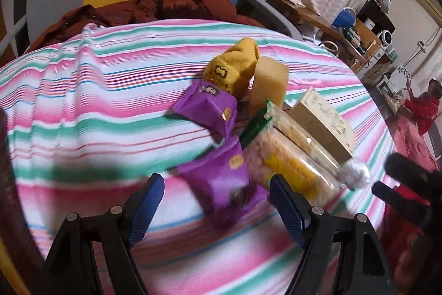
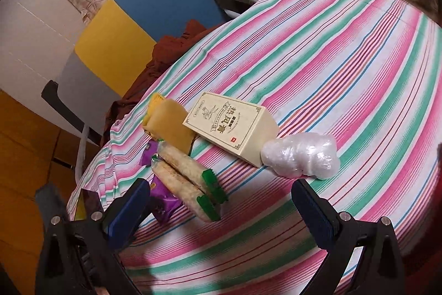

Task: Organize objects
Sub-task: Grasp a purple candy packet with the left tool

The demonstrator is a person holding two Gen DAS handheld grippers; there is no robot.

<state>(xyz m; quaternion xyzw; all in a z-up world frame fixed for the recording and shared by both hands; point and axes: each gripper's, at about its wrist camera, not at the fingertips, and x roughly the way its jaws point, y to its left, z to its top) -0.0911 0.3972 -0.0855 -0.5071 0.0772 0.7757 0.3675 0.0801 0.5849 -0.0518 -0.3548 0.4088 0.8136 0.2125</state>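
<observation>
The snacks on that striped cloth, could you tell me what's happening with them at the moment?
A person is sorting them with two handheld grippers. The left gripper is open, its fingers on either side of a purple snack packet, not yet closed. The right gripper is also open, holding nothing, near the two green-ended cracker packs. A cream box, a white plastic bundle, a yellow toy and a second purple packet lie clustered on the striped cloth.

Both claws open, nothing gripped
My left claw (image 1: 214, 201) and right claw (image 2: 221, 208) each hold their blue-padded fingers wide apart, tilted downward, gripping nothing
</observation>
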